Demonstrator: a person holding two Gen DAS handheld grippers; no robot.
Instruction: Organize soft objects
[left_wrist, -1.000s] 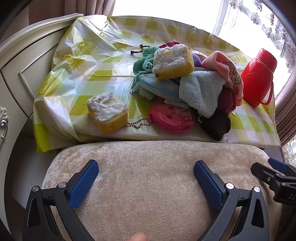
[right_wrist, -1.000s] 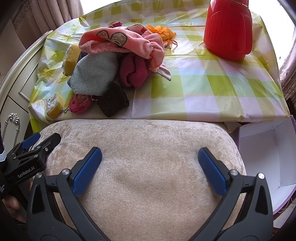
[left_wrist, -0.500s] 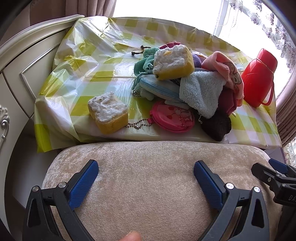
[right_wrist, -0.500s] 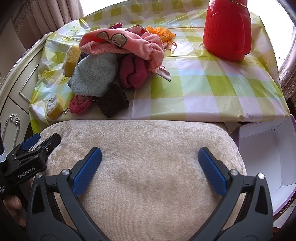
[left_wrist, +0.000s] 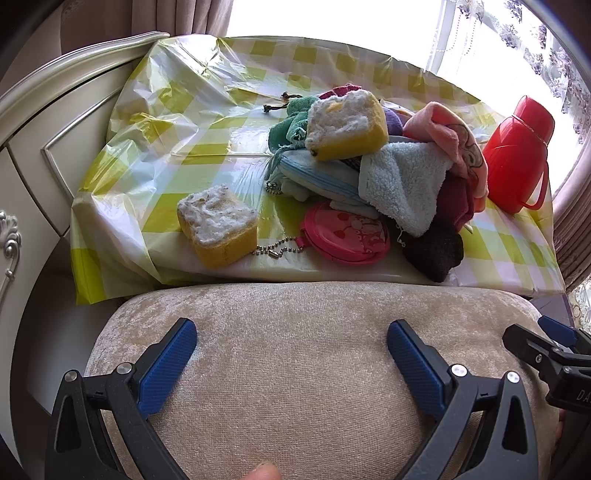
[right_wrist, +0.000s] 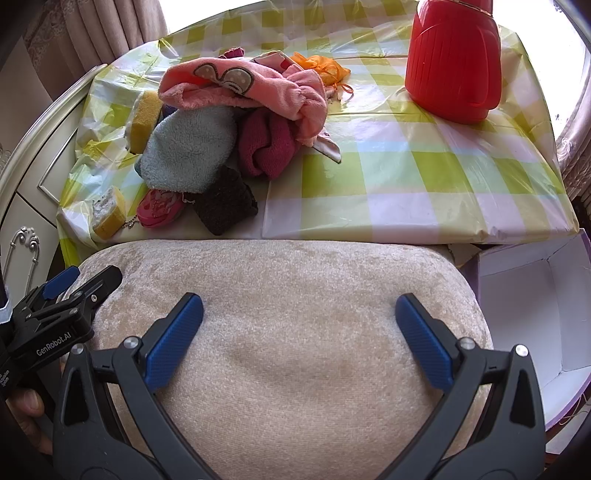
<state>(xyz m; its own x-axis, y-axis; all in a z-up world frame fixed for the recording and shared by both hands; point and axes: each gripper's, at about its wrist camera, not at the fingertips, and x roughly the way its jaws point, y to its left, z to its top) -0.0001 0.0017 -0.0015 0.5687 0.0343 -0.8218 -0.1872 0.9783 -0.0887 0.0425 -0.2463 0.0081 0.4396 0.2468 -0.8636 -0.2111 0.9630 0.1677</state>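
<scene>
A pile of soft things lies on the checked table: a light blue towel (left_wrist: 400, 184), a pink towel (right_wrist: 243, 86), a maroon cloth (right_wrist: 266, 142), a dark brown cloth (left_wrist: 434, 249), a yellow sponge (left_wrist: 347, 123) on top, a second sponge (left_wrist: 218, 225) alone at the front left, and a pink round pouch (left_wrist: 349, 236) with a bead chain. My left gripper (left_wrist: 291, 349) is open and empty above a beige stool cushion (left_wrist: 295, 354). My right gripper (right_wrist: 299, 326) is open and empty above the same cushion (right_wrist: 288, 332).
A red thermos jug (right_wrist: 454, 59) stands at the table's far right. An open white box with a purple rim (right_wrist: 532, 306) sits low at the right of the stool. A cream cabinet (left_wrist: 40, 147) is at the left. An orange mesh bag (right_wrist: 319, 68) lies behind the pile.
The left wrist view has shifted very slightly. Both grippers stay open over the cushion; nothing on the table has moved.
</scene>
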